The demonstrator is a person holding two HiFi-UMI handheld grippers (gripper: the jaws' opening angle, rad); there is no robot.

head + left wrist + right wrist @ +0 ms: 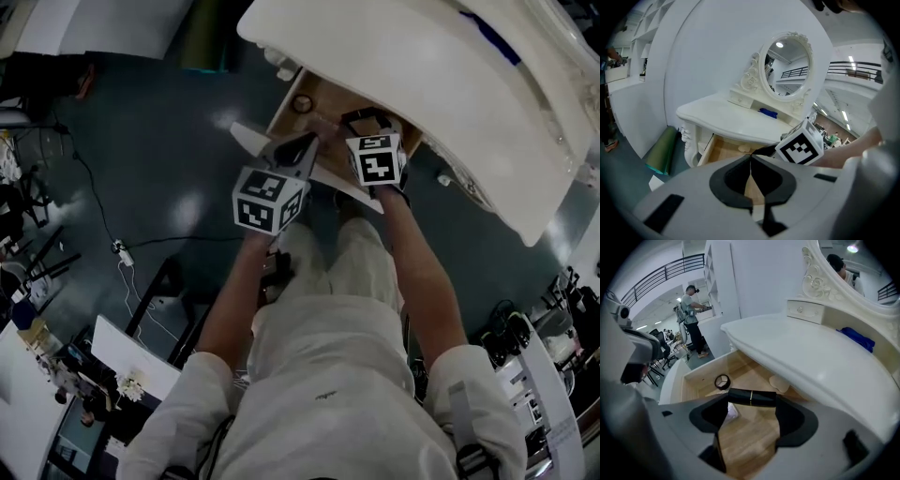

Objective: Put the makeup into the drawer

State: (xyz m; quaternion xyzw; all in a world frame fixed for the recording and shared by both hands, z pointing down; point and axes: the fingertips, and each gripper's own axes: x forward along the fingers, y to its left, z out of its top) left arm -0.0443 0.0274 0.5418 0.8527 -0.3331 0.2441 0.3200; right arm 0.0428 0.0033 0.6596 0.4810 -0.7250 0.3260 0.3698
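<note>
- Makeup tube (752, 398): black with a thin gold band, probably a lipstick. It lies crosswise, held by its two ends between the jaw tips of the right gripper (751, 402), above the open drawer (745, 369) and not yet resting in it.
- The right gripper's jaws stand wide apart, clamped on the tube, and it points steeply down toward the drawer's wooden floor.
- The left gripper (751, 158) has its jaws closed tip to tip with nothing between them. It hangs just beside the right one, in front of the drawer.
- The drawer is pulled out from under the top of a white dressing table (726, 117). A small black ring (722, 381) and a flat pale pad (779, 383) lie apart on its floor.
- On the tabletop, an oval mirror (785, 65) in a carved white frame stands upright, with a blue thing (768, 112) lying at its base.
- In the head view, the person's arms reach forward with both grippers over the drawer.
</note>
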